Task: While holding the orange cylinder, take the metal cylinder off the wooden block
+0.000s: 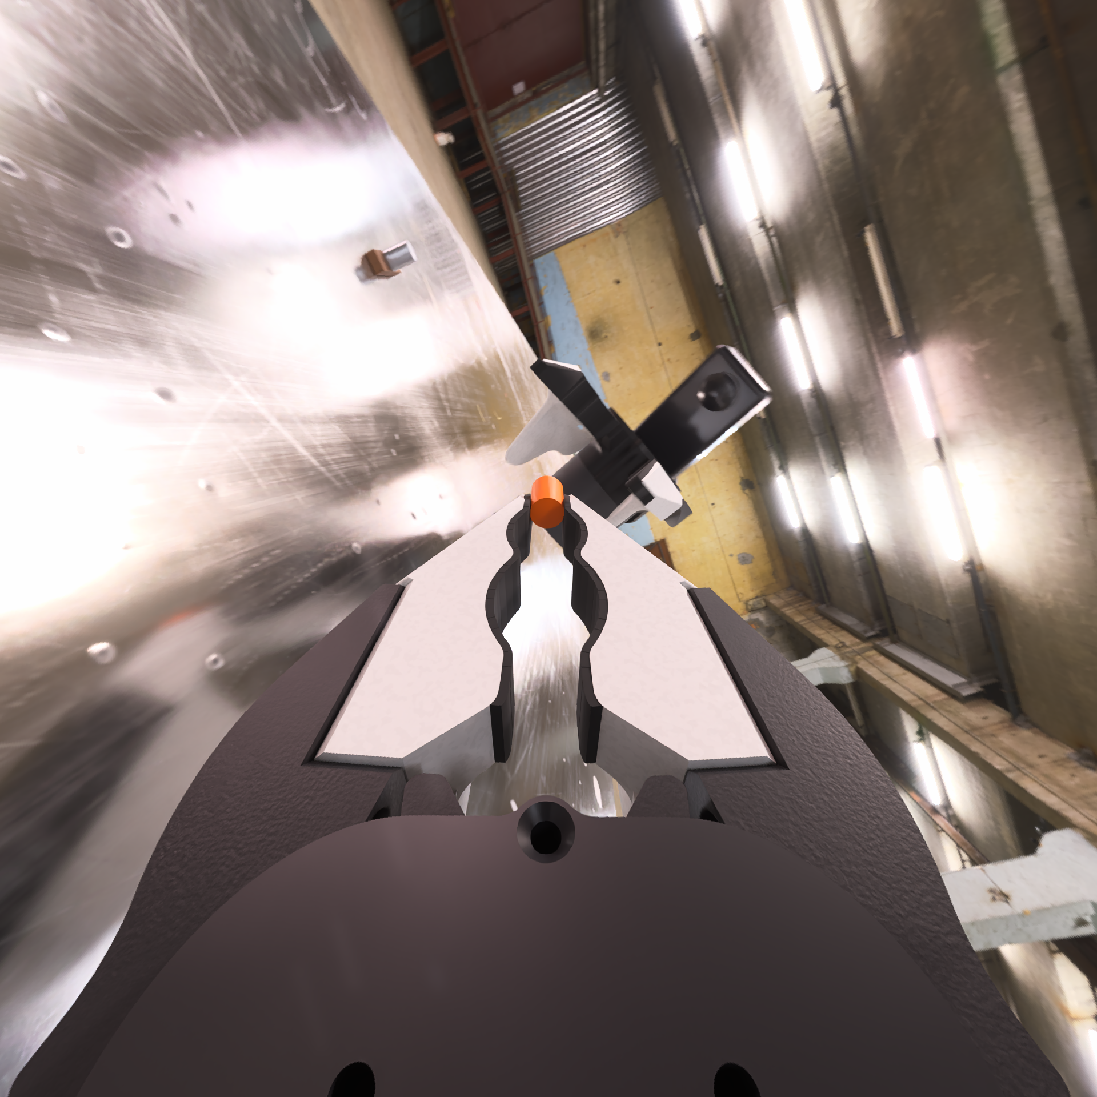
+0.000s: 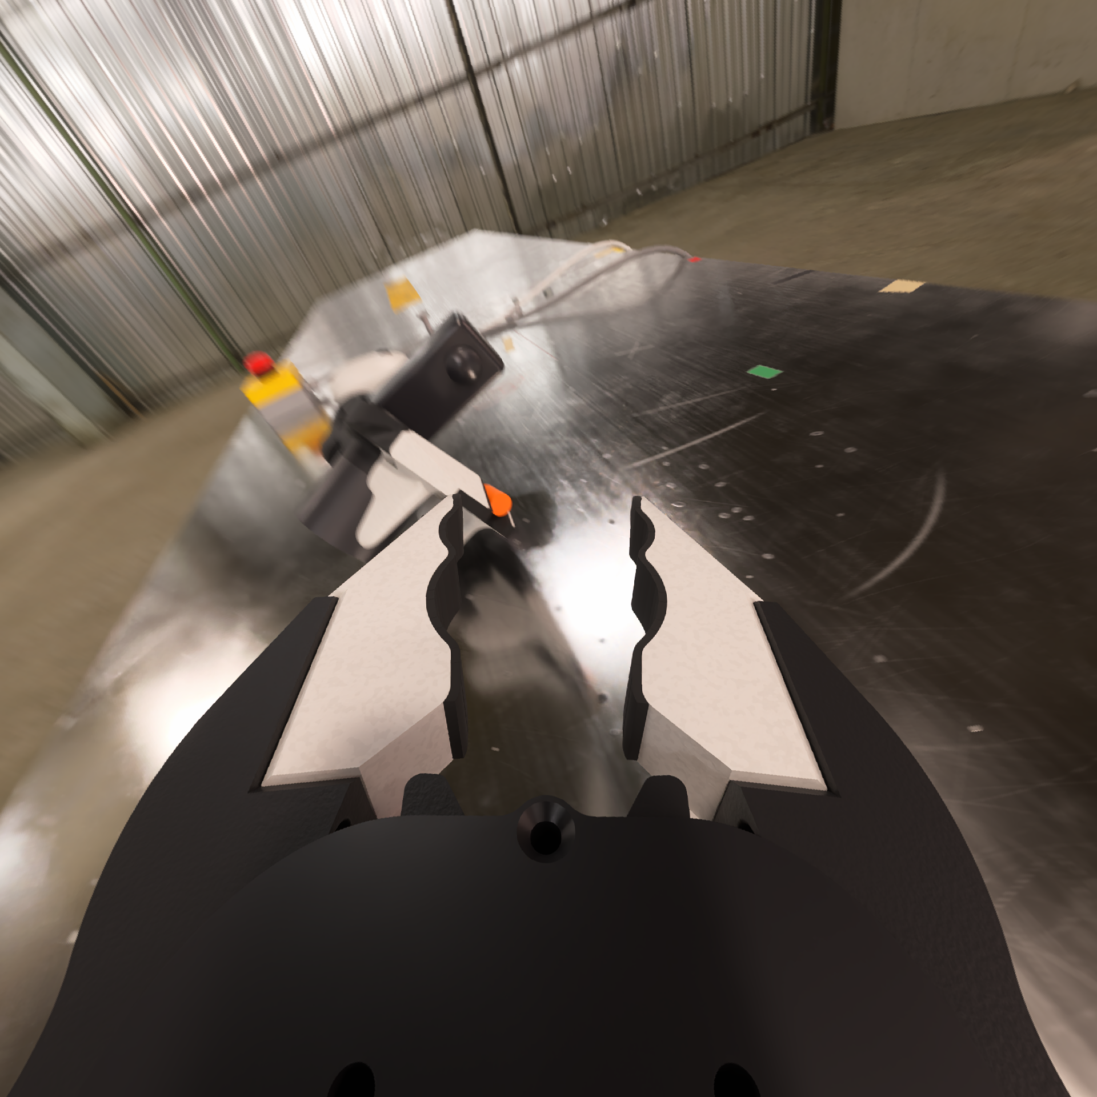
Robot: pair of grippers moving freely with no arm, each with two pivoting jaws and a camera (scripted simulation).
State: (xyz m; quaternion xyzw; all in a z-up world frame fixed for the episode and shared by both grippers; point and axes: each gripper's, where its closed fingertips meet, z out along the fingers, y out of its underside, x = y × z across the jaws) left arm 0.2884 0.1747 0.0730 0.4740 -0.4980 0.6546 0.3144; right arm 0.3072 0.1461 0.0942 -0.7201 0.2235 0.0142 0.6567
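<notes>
My left gripper (image 1: 546,504) is shut on the small orange cylinder (image 1: 546,501), pinched at its fingertips and held above the metal table (image 1: 178,415). Far off on the table, the metal cylinder (image 1: 399,255) stands on the small brown wooden block (image 1: 375,265). My right gripper (image 2: 546,501) is open and empty, above the table (image 2: 831,475). In the right wrist view the left gripper (image 2: 415,463) shows just beyond my left fingertip, with the orange cylinder (image 2: 498,501) in it. The block and the metal cylinder do not show in that view.
A yellow box with a red button (image 2: 279,392) stands near the table's far left edge. White cables (image 2: 582,273) lie at the far end. A green square (image 2: 764,372) marks the surface. A corrugated wall stands behind.
</notes>
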